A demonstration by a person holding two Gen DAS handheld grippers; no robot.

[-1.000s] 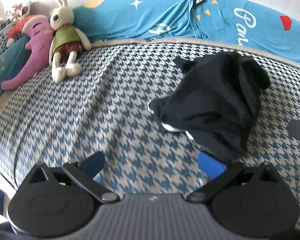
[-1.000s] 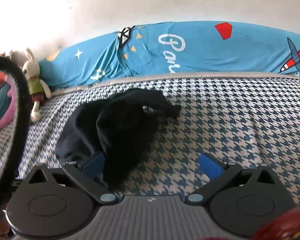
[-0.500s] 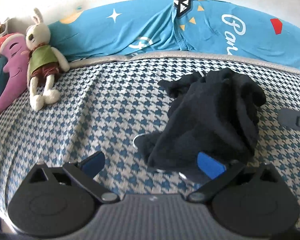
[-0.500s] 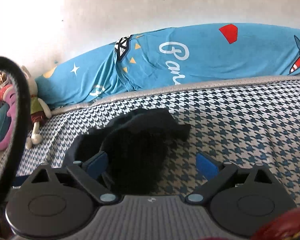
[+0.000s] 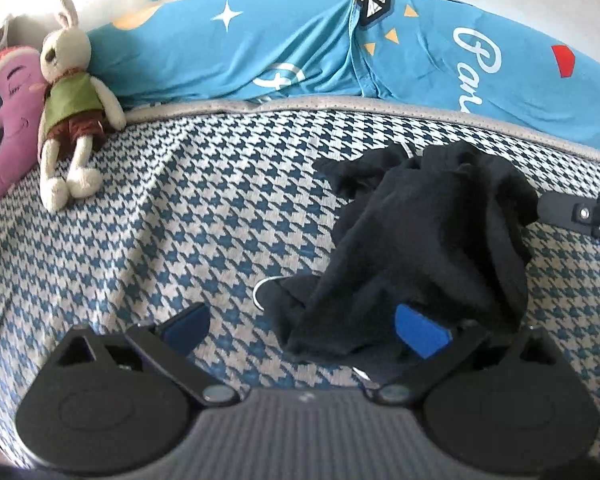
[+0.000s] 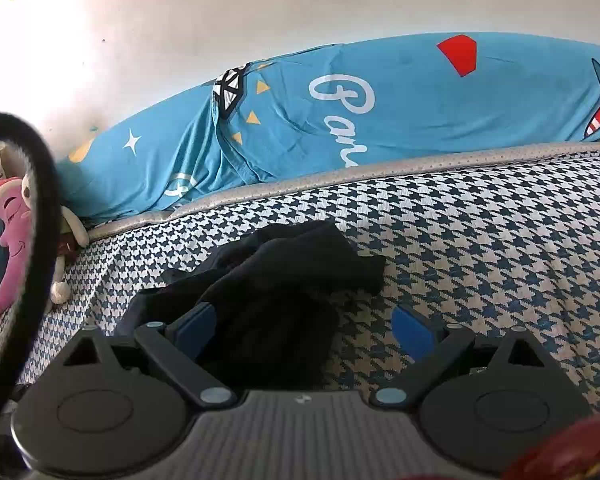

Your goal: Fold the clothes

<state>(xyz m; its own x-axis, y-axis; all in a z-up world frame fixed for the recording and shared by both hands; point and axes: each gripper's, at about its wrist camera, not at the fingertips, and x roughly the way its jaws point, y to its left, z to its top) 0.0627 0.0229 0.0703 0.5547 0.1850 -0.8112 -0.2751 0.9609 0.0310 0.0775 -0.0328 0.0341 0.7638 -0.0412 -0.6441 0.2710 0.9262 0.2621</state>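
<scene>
The fingers [image 5: 422, 336] of the left gripper [image 5: 304, 330] are spread wide, released, holding nothing; its right blue pad sits at the near edge of a crumpled black garment [image 5: 428, 248], while the left pad is over bare bedcover. The fingers [image 6: 412, 332] of the right gripper [image 6: 302, 330] are also spread wide and hold nothing; its left pad is against the near side of the same garment [image 6: 276, 280], and the right pad is over the cover beside it.

The black garment lies in a loose, unfolded heap on the bed, between the two grippers and near the far edge of the mattress. A thin white cord [image 5: 262, 286] loops out from its left side in the left wrist view. In that view a black part of the right gripper [image 5: 580, 210] shows at the right edge, just beside the heap.

The bed [image 5: 180, 220] has a blue-and-white houndstooth cover with a grey border along the far side. Behind it, against the white wall [image 6: 220, 20], lies a long blue quilt [image 5: 300, 48] printed with stars, triangles and white lettering. At the left end of the bed a stuffed rabbit [image 5: 70, 100] in a green top lies on its back, next to a purple moon-shaped pillow [image 5: 12, 108]. A black cable [image 6: 36, 240] curves through the left of the right wrist view.
</scene>
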